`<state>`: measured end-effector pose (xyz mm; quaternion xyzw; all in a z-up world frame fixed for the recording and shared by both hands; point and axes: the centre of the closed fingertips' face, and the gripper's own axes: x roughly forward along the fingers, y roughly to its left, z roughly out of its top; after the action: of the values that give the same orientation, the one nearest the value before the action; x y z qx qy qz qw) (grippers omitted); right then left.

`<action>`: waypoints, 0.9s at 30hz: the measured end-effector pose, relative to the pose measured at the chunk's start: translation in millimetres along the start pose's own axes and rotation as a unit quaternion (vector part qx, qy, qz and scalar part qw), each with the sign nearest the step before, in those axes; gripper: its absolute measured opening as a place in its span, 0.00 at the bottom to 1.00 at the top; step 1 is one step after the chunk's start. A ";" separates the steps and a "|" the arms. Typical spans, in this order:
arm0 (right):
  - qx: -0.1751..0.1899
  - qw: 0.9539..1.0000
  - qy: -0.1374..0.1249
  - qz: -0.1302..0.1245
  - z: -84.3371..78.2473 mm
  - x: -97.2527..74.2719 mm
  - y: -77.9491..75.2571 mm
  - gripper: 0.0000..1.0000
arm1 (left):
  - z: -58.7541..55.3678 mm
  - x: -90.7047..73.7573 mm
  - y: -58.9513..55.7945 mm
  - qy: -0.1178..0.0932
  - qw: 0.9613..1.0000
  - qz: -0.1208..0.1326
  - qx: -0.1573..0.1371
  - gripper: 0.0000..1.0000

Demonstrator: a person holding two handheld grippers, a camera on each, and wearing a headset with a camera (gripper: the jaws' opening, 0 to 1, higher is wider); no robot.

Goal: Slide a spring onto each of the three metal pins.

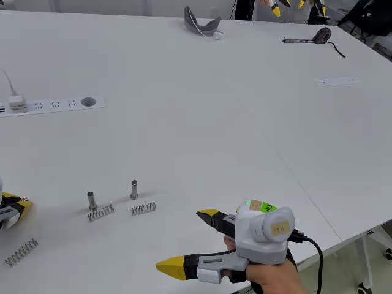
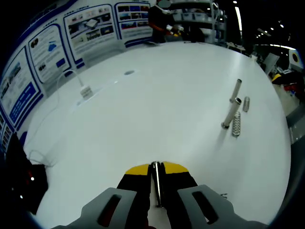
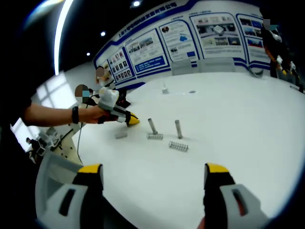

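Note:
Two metal pins [image 1: 92,200] [image 1: 134,188] stand upright on the white table [image 1: 202,122]. A spring [image 1: 100,212] lies by the left pin, a second spring [image 1: 143,209] by the right one, and a third spring [image 1: 21,252] lies apart near the front left. My left gripper [image 1: 9,208] sits at the far left edge; in its own view the jaws of the left gripper [image 2: 156,168] are shut on a thin metal pin [image 2: 156,183]. My right gripper [image 1: 188,240] is open and empty near the front edge, to the right of the pins [image 3: 152,126] [image 3: 178,128].
A white power strip [image 1: 55,105] lies at the back left. A grey object [image 1: 202,24] and a tape measure [image 1: 318,35] rest at the far end. The table's right edge [image 1: 343,229] runs close to my right hand. Poster boards [image 3: 190,33] line the wall.

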<state>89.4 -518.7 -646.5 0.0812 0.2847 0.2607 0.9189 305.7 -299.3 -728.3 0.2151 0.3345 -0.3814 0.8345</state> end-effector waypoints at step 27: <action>0.022 1.000 -0.015 -0.004 3.7 -1.7 -7.0 0.85 | 12.1 -43.8 4.8 -0.035 0.998 0.033 -0.045 0.08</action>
<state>93.3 -525.6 -644.7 0.1039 0.2768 0.2497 0.9221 293.0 -282.2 -687.9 0.1753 0.3147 -0.3453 0.8666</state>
